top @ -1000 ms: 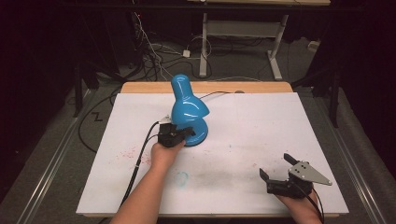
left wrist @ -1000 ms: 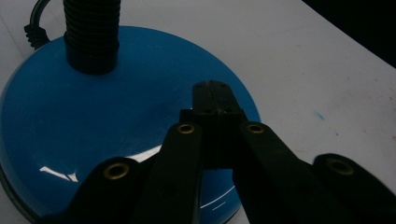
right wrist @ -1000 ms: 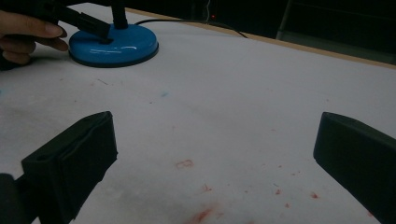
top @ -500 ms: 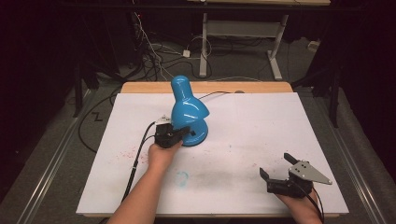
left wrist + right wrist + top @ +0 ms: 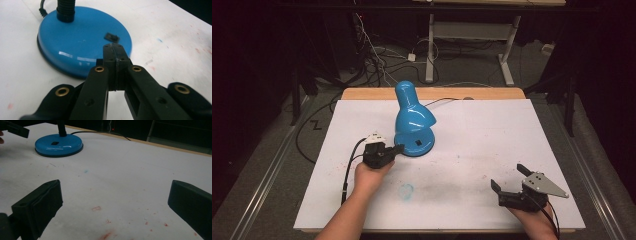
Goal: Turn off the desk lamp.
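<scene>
Two tools are working over a white-covered bench. The left tool, jaws pressed together and pinching nothing, is pointing its tip at the near rim of the lamp, which is standing left of centre in the high view. In the left gripper view the closed tip is hovering just short of the small black switch on the blue base; whether it is touching the base cannot be told. The right tool is resting at the lower right of the high view, jaws spread wide and empty, well apart from the lamp.

The step in hand is judged to be pressing the switch. To do it well, the closed tip should be coming down squarely on the switch, pushing straight down rather than sideways, so that the base is not sliding across the bench.

In the left gripper view the lamp's neck is cut off at the top edge. In the high view the shade is covering much of the base. The lamp's cord is running off the bench's far edge.
</scene>
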A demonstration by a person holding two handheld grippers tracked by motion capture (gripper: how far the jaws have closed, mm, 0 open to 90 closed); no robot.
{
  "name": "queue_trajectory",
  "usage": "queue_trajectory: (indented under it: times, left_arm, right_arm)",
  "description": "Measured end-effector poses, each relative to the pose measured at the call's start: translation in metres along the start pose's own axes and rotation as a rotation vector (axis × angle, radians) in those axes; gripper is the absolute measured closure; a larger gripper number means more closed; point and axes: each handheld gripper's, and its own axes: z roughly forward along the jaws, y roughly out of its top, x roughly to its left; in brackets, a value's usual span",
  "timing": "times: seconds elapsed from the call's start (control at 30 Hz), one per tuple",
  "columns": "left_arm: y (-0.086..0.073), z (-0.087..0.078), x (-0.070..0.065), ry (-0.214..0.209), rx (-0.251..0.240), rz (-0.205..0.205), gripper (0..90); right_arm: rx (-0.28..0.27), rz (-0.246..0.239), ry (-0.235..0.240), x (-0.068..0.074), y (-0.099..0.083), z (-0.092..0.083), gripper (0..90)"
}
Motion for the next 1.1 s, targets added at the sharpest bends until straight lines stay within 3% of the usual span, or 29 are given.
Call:
queue_trajectory:
  times: [0.17, 0.4, 0.5, 0.6, 0.87, 1.1]
  left_arm:
    - [-0.015, -0.025, -0.01, 0.018, 0.02, 0.042, 88.4]
    - [-0.042, -0.063, -0.02, 0.019, 0.003, 0.035, 88.3]
    - [-0.055, -0.075, -0.027, 0.027, 0.002, 0.052, 88.3]
    - [-0.064, -0.079, -0.031, 0.035, 0.006, 0.06, 88.2]
    - [-0.063, -0.077, -0.031, 0.058, 0.011, 0.098, 87.9]
    - [-0.063, -0.074, -0.029, 0.041, 0.046, 0.094, 55.3]
  right_arm:
    - [-0.001, 0.001, -0.001, 0.0, 0.0, 0.0, 0.3]
    - [0.002, 0.0, 0.002, 0.001, 0.0, 0.0, 0.3]
    - [0.002, 0.001, 0.002, 0.001, 0.0, -0.001, 0.3]
    - [0.005, -0.005, 0.003, 0.002, -0.001, 0.0, 0.3]
    - [0.009, -0.009, 0.006, 0.006, 0.0, 0.003, 0.3]
    - [0.017, -0.008, 0.004, 0.007, -0.001, 0.003, 0.3]
